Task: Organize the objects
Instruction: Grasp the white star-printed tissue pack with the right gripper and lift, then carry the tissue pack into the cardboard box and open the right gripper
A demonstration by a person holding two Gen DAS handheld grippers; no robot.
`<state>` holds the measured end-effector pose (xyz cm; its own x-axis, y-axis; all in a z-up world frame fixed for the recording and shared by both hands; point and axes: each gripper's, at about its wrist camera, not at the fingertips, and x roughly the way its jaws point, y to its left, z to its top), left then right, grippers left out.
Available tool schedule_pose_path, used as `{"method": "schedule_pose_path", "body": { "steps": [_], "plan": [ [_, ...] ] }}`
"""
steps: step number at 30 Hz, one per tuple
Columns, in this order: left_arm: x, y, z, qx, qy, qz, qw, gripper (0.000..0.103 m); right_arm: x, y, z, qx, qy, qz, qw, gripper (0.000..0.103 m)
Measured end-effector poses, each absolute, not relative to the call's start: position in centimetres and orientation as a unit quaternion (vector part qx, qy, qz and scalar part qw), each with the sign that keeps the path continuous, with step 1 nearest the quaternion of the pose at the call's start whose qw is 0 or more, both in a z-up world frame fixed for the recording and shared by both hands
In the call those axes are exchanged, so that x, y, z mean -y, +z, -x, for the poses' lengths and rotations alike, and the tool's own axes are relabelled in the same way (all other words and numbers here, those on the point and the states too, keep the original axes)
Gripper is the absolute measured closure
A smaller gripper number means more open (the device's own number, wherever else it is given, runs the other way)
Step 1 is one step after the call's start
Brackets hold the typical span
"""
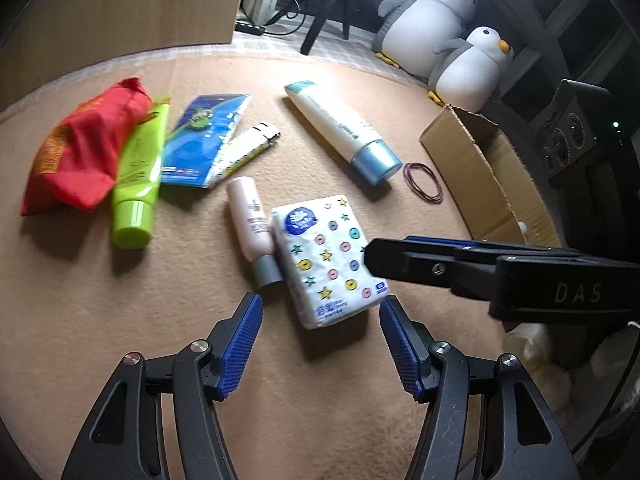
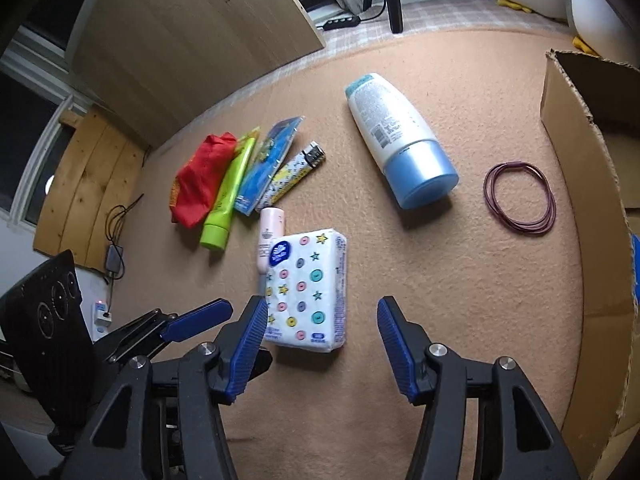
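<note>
A white tissue pack with coloured buttons and stars lies on the tan carpet, a small pink bottle against its left side. My left gripper is open just before the pack's near end. My right gripper is open, low over the carpet, its left finger by the pack; in the left wrist view it reaches in from the right, apparently over the pack's right edge. A white bottle with blue cap, purple hair bands, green tube, red pouch, blue packet and lighter lie about.
An open cardboard box stands at the right. Two penguin plush toys sit beyond it. A wooden panel and chair legs stand at the back. The left gripper's fingertip and body show at lower left in the right wrist view.
</note>
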<state>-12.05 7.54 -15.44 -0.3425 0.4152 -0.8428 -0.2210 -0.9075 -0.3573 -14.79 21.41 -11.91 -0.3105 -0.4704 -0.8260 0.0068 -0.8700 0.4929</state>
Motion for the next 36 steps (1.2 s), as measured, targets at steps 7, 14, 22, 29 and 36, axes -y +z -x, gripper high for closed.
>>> {"method": "schedule_pose_path", "body": {
  "steps": [7, 14, 22, 29, 36],
  "plan": [
    [-8.0, -16.0, 12.7, 0.098, 0.807, 0.544, 0.207, 0.047, -21.2, -12.8, 15.4, 0.209, -0.772, -0.577, 0.167, 0.050],
    [-8.8, -16.7, 13.5, 0.091, 0.805, 0.550, 0.205, 0.047, -20.5, -13.1, 15.8, 0.192, -0.767, -0.586, 0.178, 0.055],
    [-8.8, -16.7, 13.7, 0.097, 0.807, 0.546, 0.203, 0.049, -19.8, -13.5, 16.1, 0.176, -0.764, -0.592, 0.186, 0.066],
    [-9.8, -15.4, 13.2, 0.095, 0.813, 0.536, 0.206, 0.050, -20.3, -12.7, 15.6, 0.179, -0.770, -0.584, 0.186, 0.067],
    [-12.5, -12.6, 13.0, 0.085, 0.822, 0.514, 0.228, 0.050, -22.1, -10.2, 14.6, 0.182, -0.787, -0.562, 0.178, 0.067]
  ]
}}
